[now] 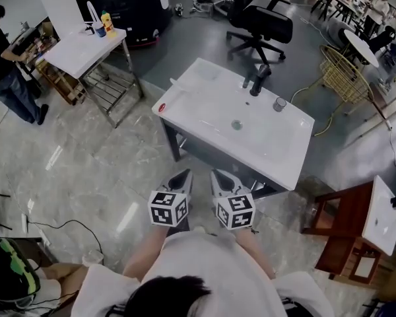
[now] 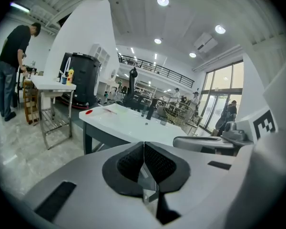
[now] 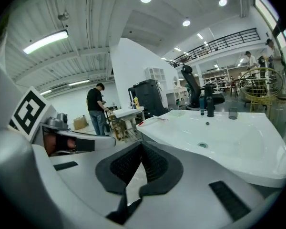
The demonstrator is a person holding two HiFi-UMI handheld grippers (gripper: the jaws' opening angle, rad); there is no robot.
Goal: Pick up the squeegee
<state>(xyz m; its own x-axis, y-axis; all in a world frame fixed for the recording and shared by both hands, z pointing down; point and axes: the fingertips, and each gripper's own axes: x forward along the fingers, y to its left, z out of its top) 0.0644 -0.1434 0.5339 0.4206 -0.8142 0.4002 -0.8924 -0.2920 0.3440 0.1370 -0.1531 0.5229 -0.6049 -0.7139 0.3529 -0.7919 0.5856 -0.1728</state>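
The squeegee [image 1: 180,84] is a slim pale tool lying along the left edge of the white sink table [image 1: 277,150]; a small red piece [image 1: 162,107] sits by the front-left corner. The squeegee also appears far off in the left gripper view [image 2: 109,109] and in the right gripper view [image 3: 156,119]. My left gripper [image 1: 184,175] and right gripper [image 1: 217,175] hang side by side in front of the table's near edge, well short of the squeegee. Both are shut, pads meeting, with nothing between them [image 2: 144,144] [image 3: 141,146].
On the sink table stand a black faucet [image 1: 259,79] and a small cup [image 1: 280,104], with a drain [image 1: 237,125] in the basin. Behind are an office chair [image 1: 257,22] and a white side table [image 1: 86,48]. A person [image 1: 6,65] stands far left; a wooden stand [image 1: 346,233] is at right.
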